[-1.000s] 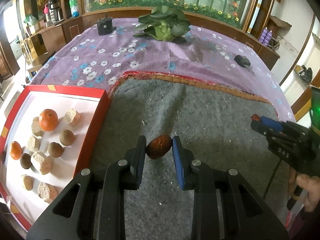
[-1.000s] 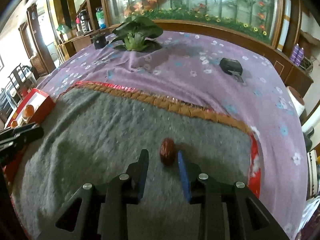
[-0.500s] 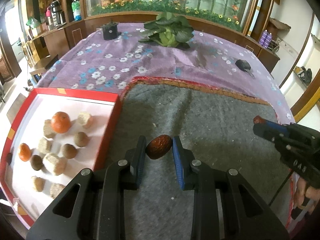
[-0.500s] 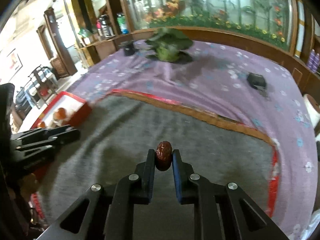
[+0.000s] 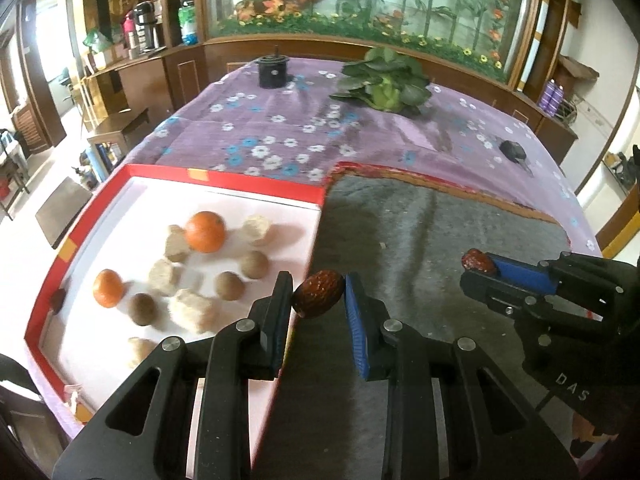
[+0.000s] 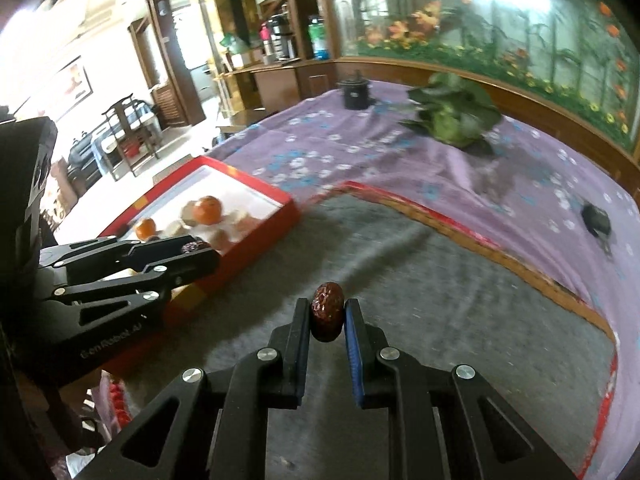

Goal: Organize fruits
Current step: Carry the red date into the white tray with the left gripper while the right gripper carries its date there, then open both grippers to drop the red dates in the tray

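Fruits are on the move now: a wrinkled, dark red jujube [image 5: 318, 294] sits pinched sideways between the jaws of the left gripper [image 5: 317, 300], which are closed only as far as its length allows, and a second dark red jujube [image 6: 328, 312] stands upright in the right gripper [image 6: 327, 316], whose jaws are drawn in narrow and tight on it. A second ago that right-hand fruit was lying on the grey felt mat [image 5: 440, 240] with the jaws wide around it; now it is gripped and lifted clear, and the gripper has swung towards the left. The left gripper has carried its fruit across too, and it now hangs right over the near edge of the red-rimmed white tray [image 5: 256, 184], where it was over bare mat a second ago. Inside the tray lie two orange tangerines [image 5: 205, 231], some round brown fruits [image 5: 255, 264] and pale beige chunks [image 5: 194, 308]. So both pickups look done, I'd say, and the left drop into the tray comes next, with the right one following close behind. No loose fruit shows on the mat.
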A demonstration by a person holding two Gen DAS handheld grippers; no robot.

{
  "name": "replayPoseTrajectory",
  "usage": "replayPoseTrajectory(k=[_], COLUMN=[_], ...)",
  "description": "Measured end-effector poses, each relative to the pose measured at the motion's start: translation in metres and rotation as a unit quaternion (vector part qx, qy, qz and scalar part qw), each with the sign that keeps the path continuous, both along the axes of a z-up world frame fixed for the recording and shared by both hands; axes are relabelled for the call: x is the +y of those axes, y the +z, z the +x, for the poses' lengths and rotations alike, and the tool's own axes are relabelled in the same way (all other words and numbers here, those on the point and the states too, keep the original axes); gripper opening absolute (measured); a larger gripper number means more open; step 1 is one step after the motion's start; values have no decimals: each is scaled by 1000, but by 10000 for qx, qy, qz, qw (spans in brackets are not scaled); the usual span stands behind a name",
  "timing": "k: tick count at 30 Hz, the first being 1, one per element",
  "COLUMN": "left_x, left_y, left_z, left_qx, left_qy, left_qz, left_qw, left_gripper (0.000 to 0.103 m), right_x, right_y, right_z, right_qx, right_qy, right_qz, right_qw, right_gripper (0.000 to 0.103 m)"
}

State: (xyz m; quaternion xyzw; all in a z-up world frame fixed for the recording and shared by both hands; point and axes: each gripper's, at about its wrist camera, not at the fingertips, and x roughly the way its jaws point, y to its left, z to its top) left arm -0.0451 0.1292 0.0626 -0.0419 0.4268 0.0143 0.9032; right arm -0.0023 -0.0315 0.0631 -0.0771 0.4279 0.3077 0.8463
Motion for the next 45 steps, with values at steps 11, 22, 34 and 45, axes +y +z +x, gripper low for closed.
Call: replayPoseTrajectory(k=[11, 22, 34, 45], left_x=[44, 85, 110, 112], left_y=[0, -4, -17, -27], left_z=[-7, -11, -6, -2], left_qx=[-12, 26, 166, 276], left_qy=[447, 841, 1121, 1296], left_qz=[43, 13, -6, 144], left_qw=[9990, 9965, 9936, 9911], left_gripper=[26, 26, 26, 26], right_x=[50, 96, 143, 145], right_y=[2, -4, -24, -39], right_z=[0, 6, 10, 10], right_qx=[-25, 45, 248, 416], right_qy=[439, 810, 1189, 1243], right_qz=[-36, -98, -127, -82], right_qw=[9990, 9967, 9925, 9913], right_gripper=[16, 16, 16, 16])
